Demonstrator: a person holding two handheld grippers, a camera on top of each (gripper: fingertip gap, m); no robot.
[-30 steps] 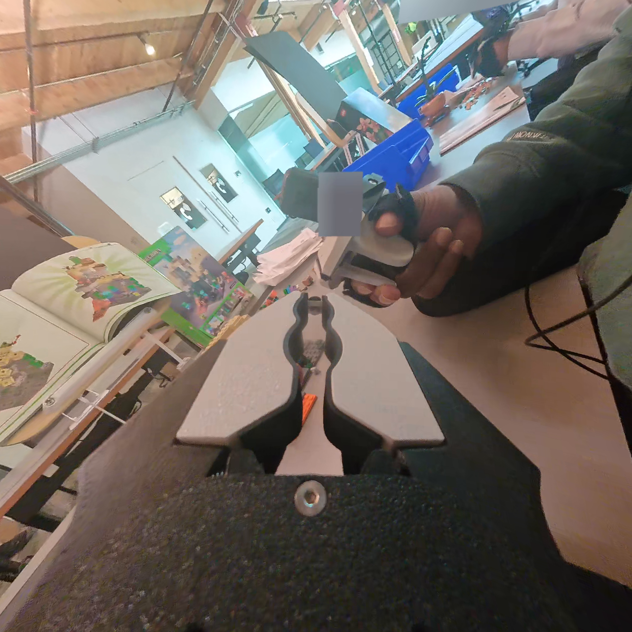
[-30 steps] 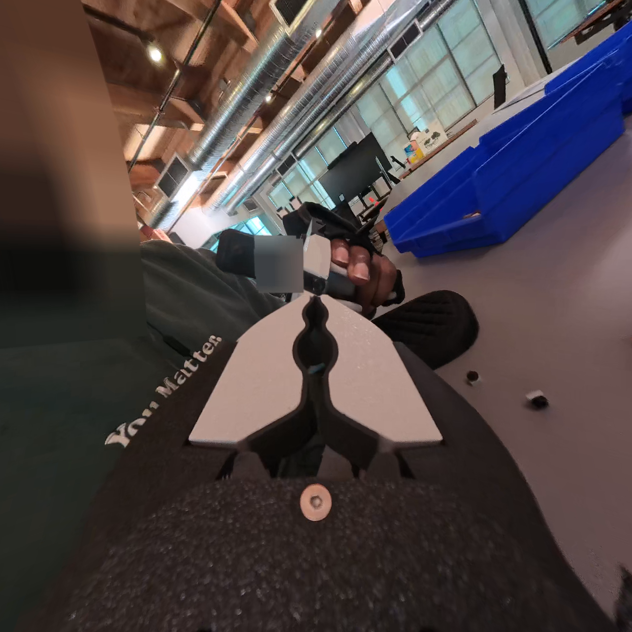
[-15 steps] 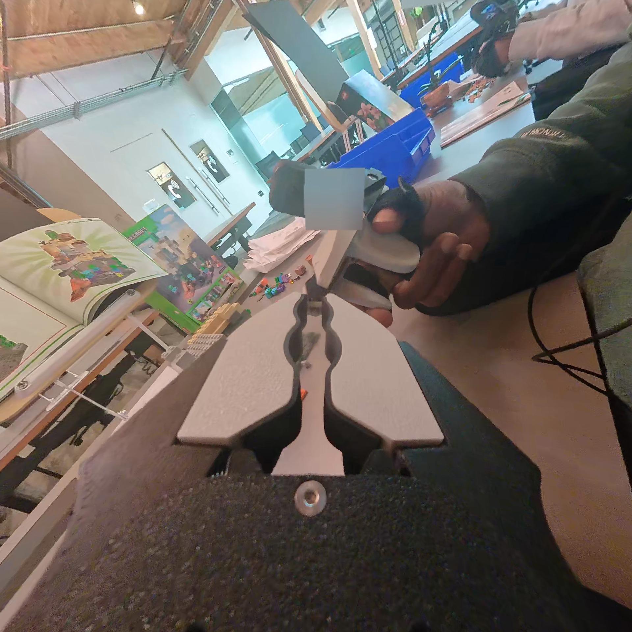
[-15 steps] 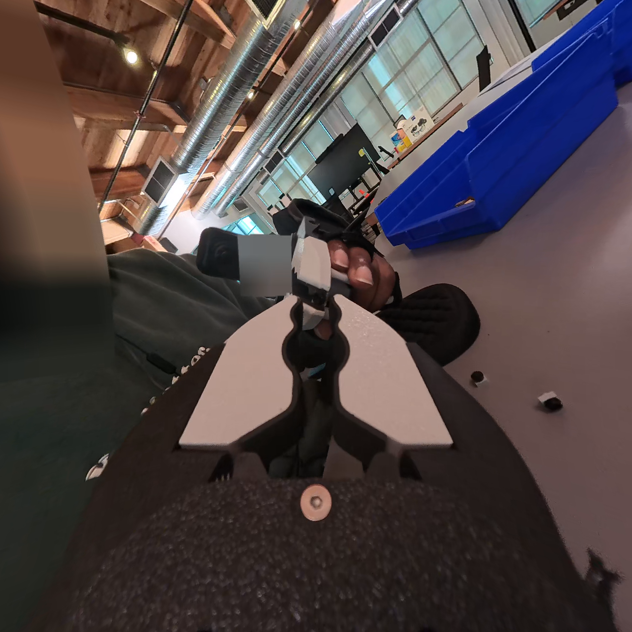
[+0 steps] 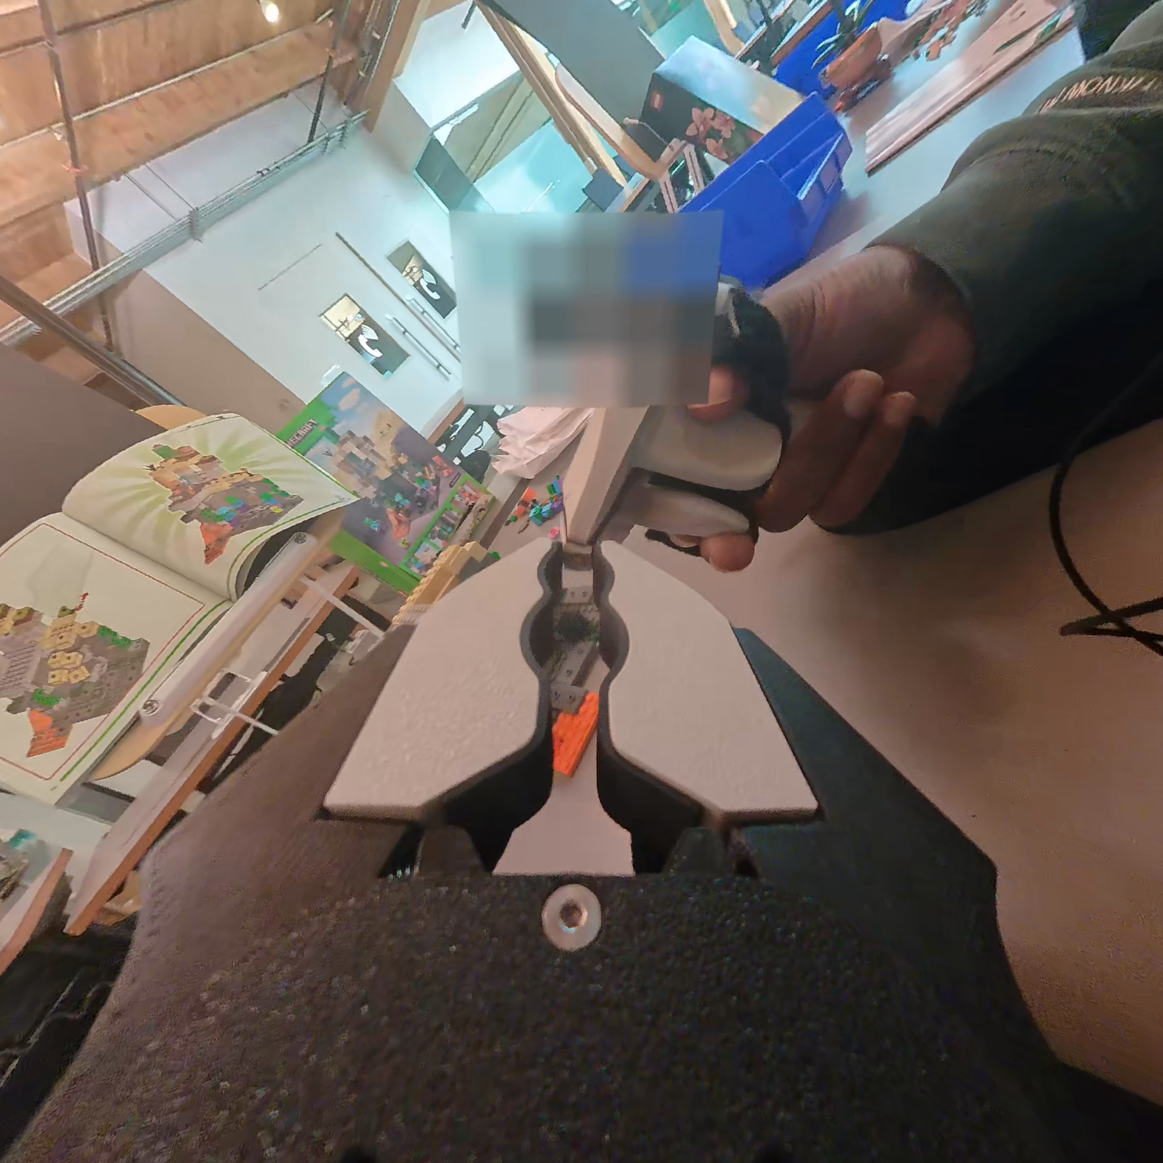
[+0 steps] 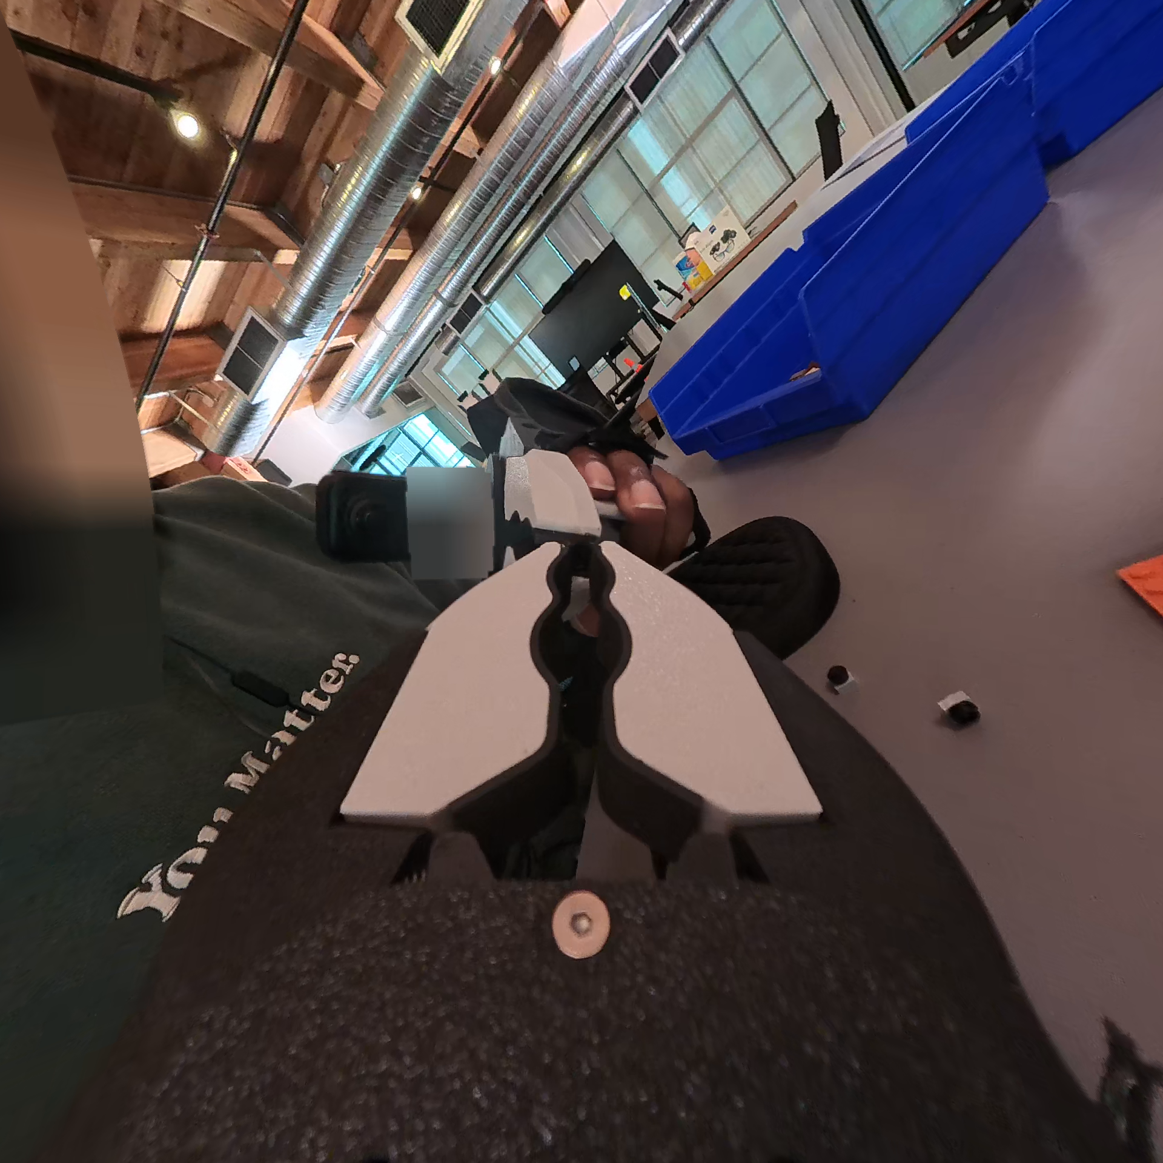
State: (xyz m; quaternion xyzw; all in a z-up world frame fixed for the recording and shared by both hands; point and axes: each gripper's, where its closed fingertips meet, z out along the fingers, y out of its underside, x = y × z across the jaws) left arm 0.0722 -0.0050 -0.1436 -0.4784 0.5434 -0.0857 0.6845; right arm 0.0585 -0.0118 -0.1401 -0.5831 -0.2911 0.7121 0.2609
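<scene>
Well, my left gripper [image 5: 576,557] and my right gripper [image 6: 578,554] meet tip to tip above the grey table [image 5: 912,692], each pointing at the other. Both have their white fingers drawn close, leaving only a narrow wavy slot, and I cannot tell whether either one truly pinches anything. Right at the left tips sits a small pale grey piece [image 5: 576,588], squarish and matte; the right gripper's fingers come down onto that same spot, so which tool bears it I cannot say.

Through the left slot I see an orange studded brick [image 5: 574,733] lying on the table, with a little grey and green cluster of bricks [image 5: 571,635] just beyond it (partly hidden by my fingers). My right hand [image 5: 849,409] wraps the right handle, my left hand [image 6: 635,497] the other.

An open instruction booklet [image 5: 157,535] stands propped at the left. Blue bins [image 6: 881,327] sit farther along the table, and two small dark pieces [image 6: 958,710] lie near my right gripper.
</scene>
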